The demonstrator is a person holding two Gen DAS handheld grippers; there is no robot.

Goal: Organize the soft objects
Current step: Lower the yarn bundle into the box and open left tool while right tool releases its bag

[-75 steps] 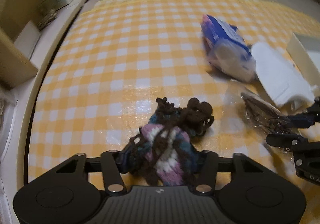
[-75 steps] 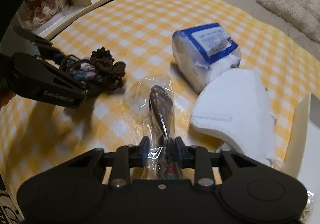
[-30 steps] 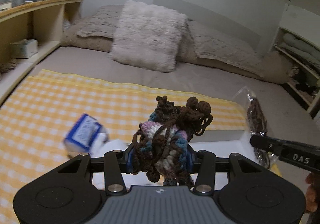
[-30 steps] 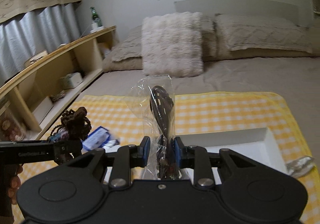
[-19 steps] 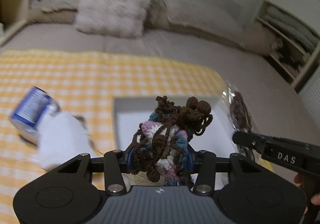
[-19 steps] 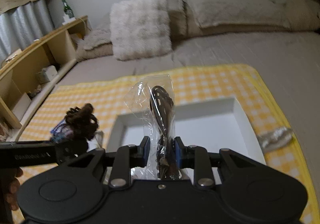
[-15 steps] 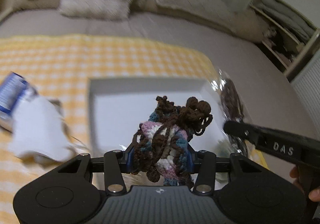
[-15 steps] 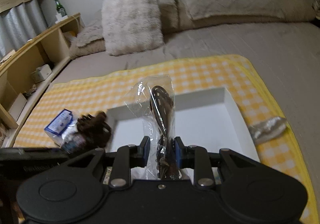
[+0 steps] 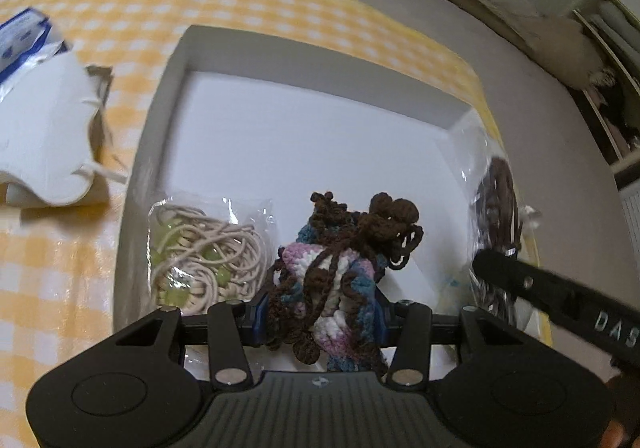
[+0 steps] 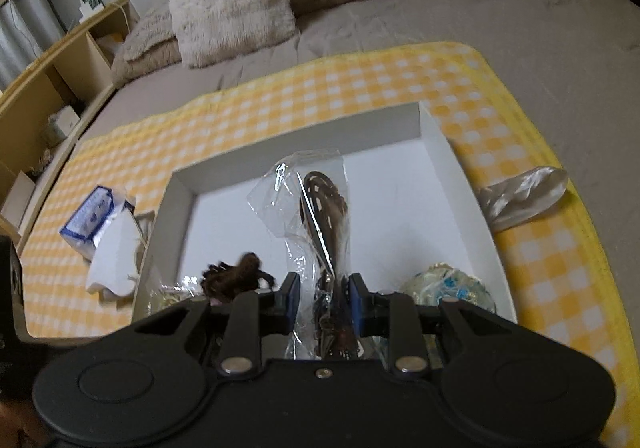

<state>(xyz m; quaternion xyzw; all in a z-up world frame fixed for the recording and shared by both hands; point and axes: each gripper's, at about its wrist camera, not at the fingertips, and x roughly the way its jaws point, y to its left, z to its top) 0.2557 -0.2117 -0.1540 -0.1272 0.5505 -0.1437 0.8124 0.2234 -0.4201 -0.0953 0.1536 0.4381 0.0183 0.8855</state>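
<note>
I hold both loads over the white box for dropping: left gripper pinches the crocheted yarn bundle, right gripper pinches the bagged brown hair ties.

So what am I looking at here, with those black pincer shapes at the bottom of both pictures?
They are hand-held claws, one in each of a person's hands, each with a camera looking along its fingers; there is no robot arm. The left claw, seen by its own camera, is shut on a knitted brown, pink and blue yarn bundle. The right claw pinches a clear plastic bag of dark brown bands. Both hang over a shallow white cardboard box on a yellow checked cloth spread over a bed. A clear bag of beige cords already lies in the box.
</note>
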